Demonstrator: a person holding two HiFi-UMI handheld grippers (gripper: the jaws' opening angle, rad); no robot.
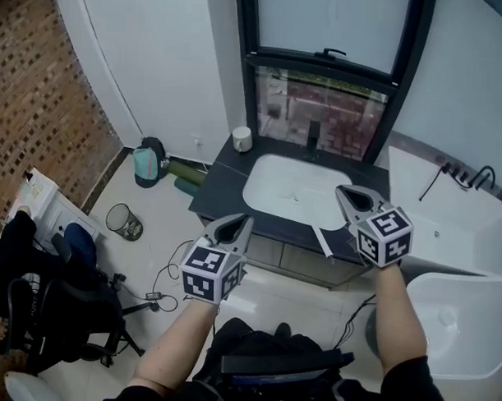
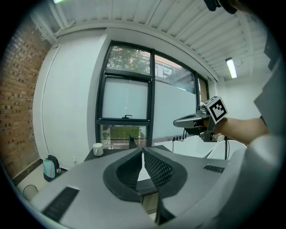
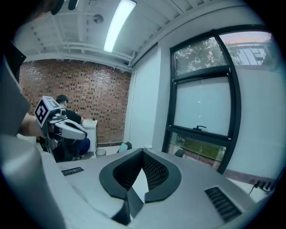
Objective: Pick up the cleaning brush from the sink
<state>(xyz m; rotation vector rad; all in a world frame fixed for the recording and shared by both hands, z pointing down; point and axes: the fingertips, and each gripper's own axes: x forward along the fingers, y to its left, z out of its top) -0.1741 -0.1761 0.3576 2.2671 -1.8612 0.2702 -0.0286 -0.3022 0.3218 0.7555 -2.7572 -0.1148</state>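
The person is holding the left gripper [image 1: 246,222] and right gripper [image 1: 342,192] just short of the sink [image 1: 292,189], both with jaws pressed together on nothing, so the pickup is all still waiting, and I'm spotting no brush in the basin.

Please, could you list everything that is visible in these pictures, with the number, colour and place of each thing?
sink: one, white, set in the dark counter below the window
faucet: one, black, behind the sink
cup: one, white, counter's back left corner
bathtub: one, white, right of the counter
wire bin: one, dark, floor left of the counter
office chair: one, black, lower left
left gripper: one, grey, jaws together, empty
right gripper: one, grey, jaws together, empty
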